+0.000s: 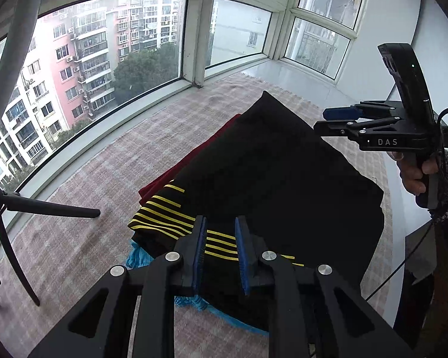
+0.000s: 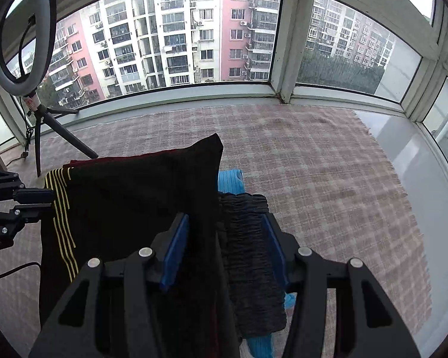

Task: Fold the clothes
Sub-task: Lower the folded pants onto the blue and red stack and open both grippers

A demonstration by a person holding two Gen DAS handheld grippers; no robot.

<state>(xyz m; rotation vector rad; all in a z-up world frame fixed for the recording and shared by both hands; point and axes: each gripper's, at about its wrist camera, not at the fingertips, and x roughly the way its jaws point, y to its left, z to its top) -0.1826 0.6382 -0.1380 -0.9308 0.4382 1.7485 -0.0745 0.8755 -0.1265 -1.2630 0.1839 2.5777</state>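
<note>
The left gripper is seen with its blue-padded fingers parted and empty just above the yellow-striped edge of the black garment, while the right gripper is held wide apart over that garment's edge and a grey ribbed cloth, nothing being clamped. The black garment is laid folded at the centre of the checked blanket, stacked on dark red and blue clothes, with a ring-light tripod at ten o'clock

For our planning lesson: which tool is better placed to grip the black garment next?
Left. The left tool sits open at the black garment's striped edge; the right tool hangs in the air, clear of it.
</note>
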